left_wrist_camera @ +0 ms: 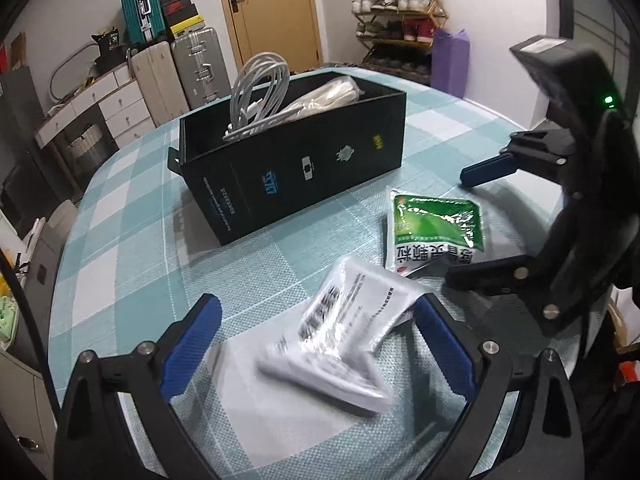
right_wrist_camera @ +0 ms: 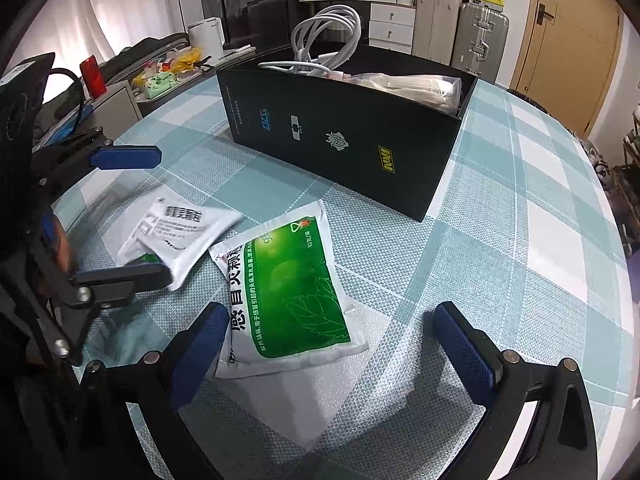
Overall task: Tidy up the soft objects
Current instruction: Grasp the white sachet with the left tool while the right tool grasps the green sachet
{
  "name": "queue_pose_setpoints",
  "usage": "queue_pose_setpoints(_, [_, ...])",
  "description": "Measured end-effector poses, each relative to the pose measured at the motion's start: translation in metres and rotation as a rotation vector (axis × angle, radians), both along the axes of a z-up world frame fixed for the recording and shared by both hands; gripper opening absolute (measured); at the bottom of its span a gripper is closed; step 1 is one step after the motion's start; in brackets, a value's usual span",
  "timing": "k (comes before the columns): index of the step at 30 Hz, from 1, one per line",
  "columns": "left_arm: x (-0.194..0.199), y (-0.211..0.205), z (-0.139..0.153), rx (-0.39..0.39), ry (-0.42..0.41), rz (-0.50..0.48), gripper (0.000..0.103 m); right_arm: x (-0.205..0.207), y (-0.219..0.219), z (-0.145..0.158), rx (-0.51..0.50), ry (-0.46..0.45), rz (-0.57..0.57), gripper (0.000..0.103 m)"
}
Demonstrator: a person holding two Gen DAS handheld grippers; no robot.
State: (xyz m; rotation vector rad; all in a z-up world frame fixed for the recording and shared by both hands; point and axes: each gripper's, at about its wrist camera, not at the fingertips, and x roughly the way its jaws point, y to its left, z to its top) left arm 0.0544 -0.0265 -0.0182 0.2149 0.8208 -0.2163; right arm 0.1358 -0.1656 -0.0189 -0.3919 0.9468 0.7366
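Note:
A white sachet [left_wrist_camera: 340,336] with black print lies bent and blurred on the checked tablecloth, between the fingers of my open left gripper [left_wrist_camera: 320,340]. In the right wrist view the white sachet [right_wrist_camera: 176,232] touches the lower finger of the left gripper [right_wrist_camera: 164,216]. A green sachet [right_wrist_camera: 288,288] lies flat between the fingers of my open right gripper [right_wrist_camera: 332,352], nearer its left pad. The green sachet [left_wrist_camera: 436,232] also shows in the left wrist view, with the right gripper [left_wrist_camera: 456,228] around it. Behind both stands an open black box [left_wrist_camera: 296,160] holding a coiled white cable [left_wrist_camera: 260,88] and a clear plastic bag [right_wrist_camera: 412,88].
The round table [right_wrist_camera: 520,240] has a teal and white checked cloth, with its edge close on both sides. Suitcases [left_wrist_camera: 176,64], a white drawer unit [left_wrist_camera: 116,104], a wooden door [left_wrist_camera: 276,12] and a shoe rack [left_wrist_camera: 400,20] stand beyond it. A cluttered side surface [right_wrist_camera: 168,72] is at far left.

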Motion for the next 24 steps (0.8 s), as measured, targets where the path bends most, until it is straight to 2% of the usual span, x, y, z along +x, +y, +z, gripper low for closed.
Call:
queue_pose_setpoints(2, [0.003,-0.002,-0.002,0.014,0.003,0.014,0.097,0.000,0.000,0.000,0.000,-0.001,0.001,0.102])
queue_pose_setpoints(4, [0.007,-0.004,-0.006,0.038,0.023,0.024,0.089,0.000,0.000,0.001,-0.001,-0.002,0.000,0.102])
queue_pose_setpoints(8, [0.007,-0.001,-0.006,-0.007,0.053,0.011,0.080,-0.001,0.003,0.001,0.007,-0.012,0.002,0.100])
queue_pose_setpoints(11, [0.009,0.005,-0.005,-0.044,0.099,0.040,0.080,-0.002,0.005,0.003,0.018,-0.019,0.015,0.090])
queue_pose_setpoints(13, [0.009,0.009,-0.005,-0.057,0.122,0.057,0.079,-0.004,0.006,0.005,0.029,-0.030,0.023,0.076])
queue_pose_setpoints(14, [0.008,0.010,-0.004,-0.057,0.124,0.063,0.078,-0.005,0.007,0.006,0.033,-0.033,0.029,0.073])
queue_pose_setpoints(16, [0.005,0.011,-0.005,-0.084,0.129,0.069,0.065,-0.008,0.009,0.007,0.042,-0.040,0.050,0.057])
queue_pose_setpoints(19, [0.003,0.006,-0.004,-0.082,0.120,0.069,0.052,-0.012,0.011,0.008,0.045,-0.048,0.067,0.052])
queue_pose_setpoints(24, [0.000,0.005,0.001,-0.080,0.091,0.071,0.051,-0.017,0.016,0.008,0.054,-0.049,0.095,0.051])
